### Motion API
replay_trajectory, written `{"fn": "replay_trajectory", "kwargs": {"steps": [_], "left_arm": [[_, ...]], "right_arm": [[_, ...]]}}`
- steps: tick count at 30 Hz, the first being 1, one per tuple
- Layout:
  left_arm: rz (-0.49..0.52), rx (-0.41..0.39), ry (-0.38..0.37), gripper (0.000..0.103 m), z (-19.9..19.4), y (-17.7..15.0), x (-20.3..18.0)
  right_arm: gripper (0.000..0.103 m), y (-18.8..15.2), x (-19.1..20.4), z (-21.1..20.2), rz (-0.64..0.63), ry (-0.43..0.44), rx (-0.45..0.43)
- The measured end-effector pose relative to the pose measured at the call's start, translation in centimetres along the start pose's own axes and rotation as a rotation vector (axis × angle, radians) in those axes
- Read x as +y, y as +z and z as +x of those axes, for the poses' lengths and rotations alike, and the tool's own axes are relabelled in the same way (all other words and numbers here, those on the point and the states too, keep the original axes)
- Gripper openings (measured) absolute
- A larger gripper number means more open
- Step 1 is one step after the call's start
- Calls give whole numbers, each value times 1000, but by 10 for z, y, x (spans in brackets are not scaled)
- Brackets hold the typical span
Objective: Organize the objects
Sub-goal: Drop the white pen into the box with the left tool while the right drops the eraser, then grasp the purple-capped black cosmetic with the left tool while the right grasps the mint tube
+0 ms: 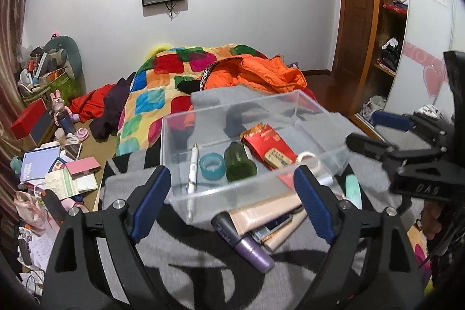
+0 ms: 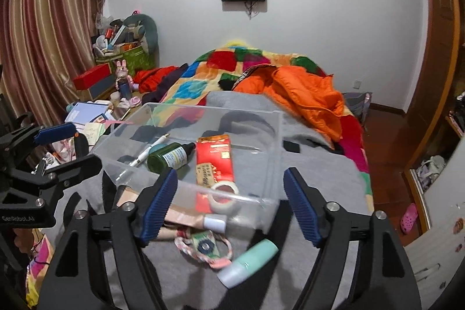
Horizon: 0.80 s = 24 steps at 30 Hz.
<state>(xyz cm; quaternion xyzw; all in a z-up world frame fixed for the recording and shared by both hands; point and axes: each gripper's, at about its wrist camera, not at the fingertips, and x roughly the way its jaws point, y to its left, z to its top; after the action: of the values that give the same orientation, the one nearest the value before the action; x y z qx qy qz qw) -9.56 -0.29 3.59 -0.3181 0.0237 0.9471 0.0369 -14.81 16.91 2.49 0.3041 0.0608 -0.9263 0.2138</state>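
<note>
On the left, a nightstand is carrying a heap of books and papers point(image 1: 58, 170), with a red box point(image 1: 29, 118) and a bunny doll point(image 1: 59, 106) standing behind them. The left gripper point(image 1: 232, 199) is hovering low over the grey blanket point(image 1: 203, 266), its 2 blue-padded fingers point(image 1: 151, 202) spread wide and holding nothing. Between and just beyond them, a clear plastic box point(image 1: 203, 196) is sitting on the blanket.

Inside the box, going left to right, a white pen point(image 1: 192, 167) is lying lengthwise, a roll of blue tape point(image 1: 212, 166) is resting beside it, a green bottle point(image 1: 239, 164) is lying on its side touching the tape, a red packet point(image 1: 268, 147) is lying flat, and a roll of white tape point(image 2: 225, 195) is sitting by the near right corner.

In front of the box, outside it, a purple tube point(image 1: 247, 243) and a beige tube point(image 1: 261, 215) are lying in a small pile on the blanket. Further right, a braided fabric loop point(image 2: 205, 247) is lying next to a mint-green bottle point(image 2: 247, 263), which is tilted on its side.

The right gripper point(image 2: 231, 204) is hanging over these loose things, its fingers point(image 2: 302, 208) also spread wide and empty. Behind everything, a patchwork quilt point(image 1: 162, 89) and an orange jacket point(image 2: 305, 98) are lying across the bed.
</note>
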Motion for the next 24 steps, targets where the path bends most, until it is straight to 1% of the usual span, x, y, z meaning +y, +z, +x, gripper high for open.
{"fn": "replay_trajectory", "kwargs": {"steps": [3, 7, 16, 19, 24], "left_arm": [[-6, 31, 2, 87, 4, -12, -2], [-31, 84, -4, 87, 16, -30, -3], [-90, 199, 8, 87, 53, -66, 5], [-105, 209, 22, 87, 58, -74, 9], [-162, 211, 14, 87, 53, -84, 25]], "right_arm": [[73, -9, -4, -4, 10, -10, 8], [73, -27, -9, -2, 19, -16, 42], [73, -59, -32, 20, 100, -45, 145], [73, -65, -40, 29, 140, -42, 174], [73, -71, -45, 48, 169, -26, 220]]}}
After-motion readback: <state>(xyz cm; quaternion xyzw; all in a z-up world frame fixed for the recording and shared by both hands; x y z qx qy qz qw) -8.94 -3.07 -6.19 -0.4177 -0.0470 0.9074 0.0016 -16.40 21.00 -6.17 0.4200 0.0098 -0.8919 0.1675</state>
